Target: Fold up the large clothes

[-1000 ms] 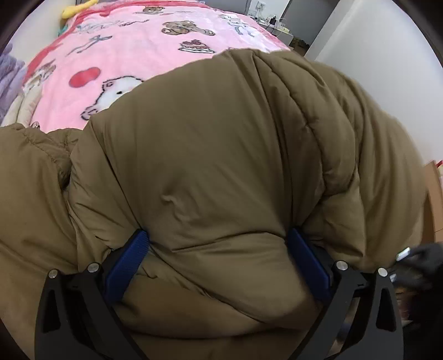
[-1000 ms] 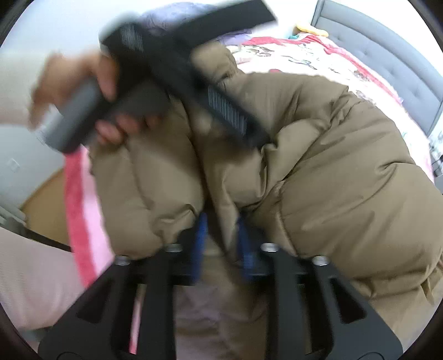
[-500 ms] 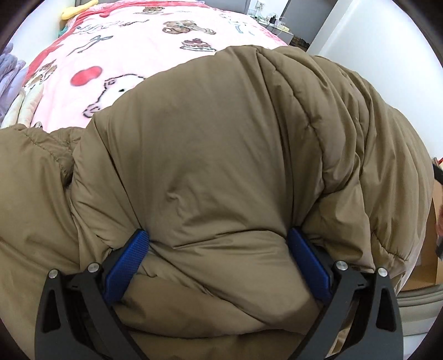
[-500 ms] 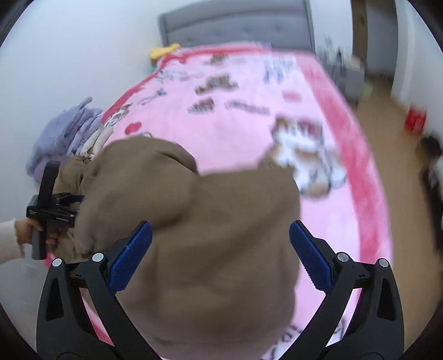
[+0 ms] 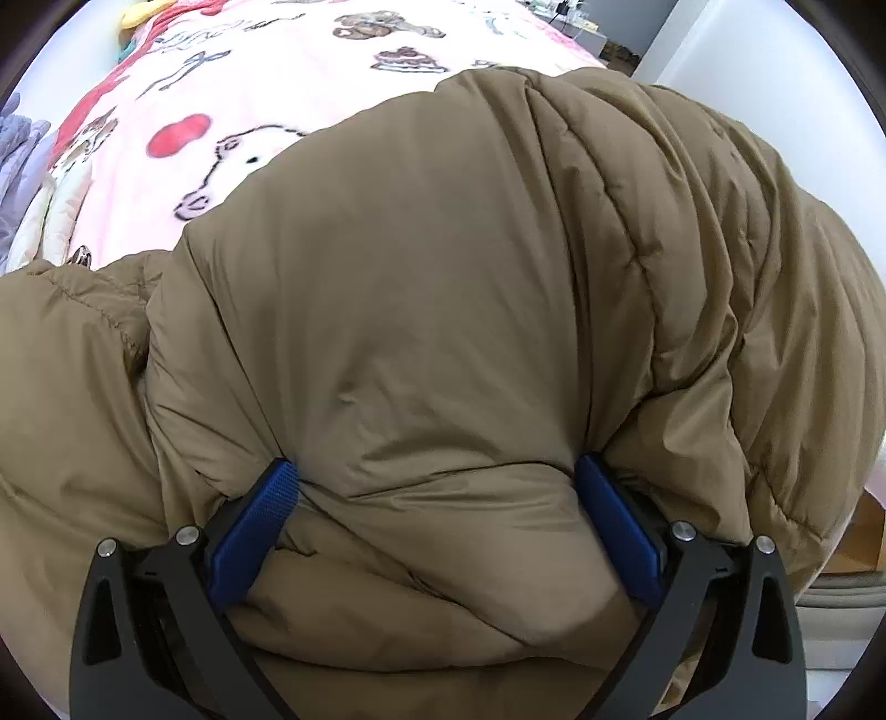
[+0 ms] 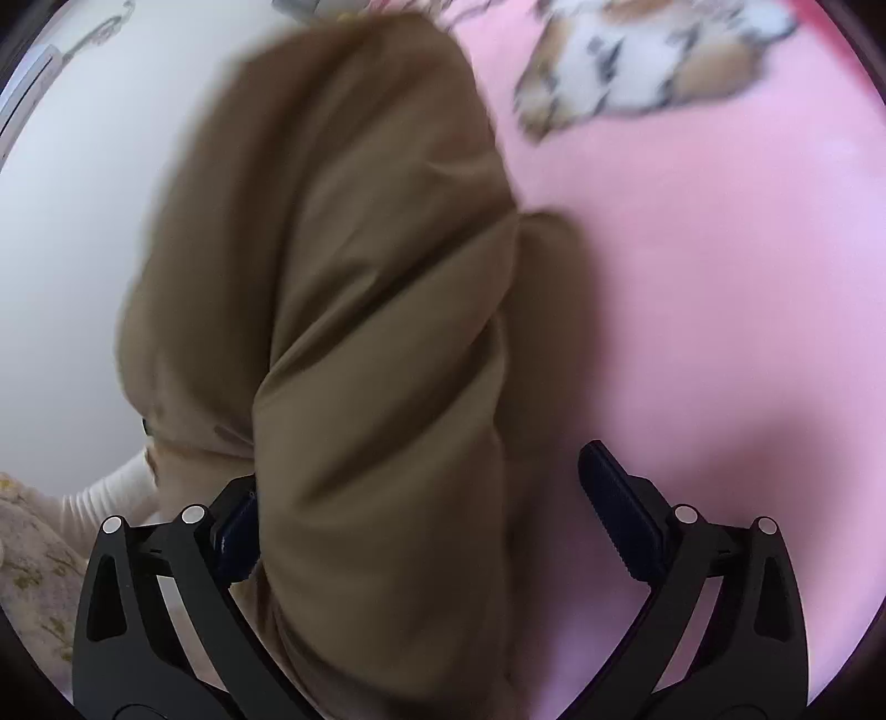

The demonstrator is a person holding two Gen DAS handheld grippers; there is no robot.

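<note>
Swung away from the gathered fold it pinched a second ago, the right gripper (image 6: pixel 437 526) now hovers with jaws spread wide, released; a hanging brown sleeve (image 6: pixel 382 443) brushes only its left pad. Left gripper (image 5: pixel 437 531) stays wide, both blue pads (image 5: pixel 252 534) pressed into a thick bulge of the brown puffer jacket (image 5: pixel 443 310). Beyond lies the pink cartoon-print blanket (image 5: pixel 310 72).

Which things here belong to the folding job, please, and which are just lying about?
Job:
- brown jacket
- left tongs, pressed into it
- right tongs, open

Lying about:
- pink blanket
- purple cloth
- yellow toy
</note>
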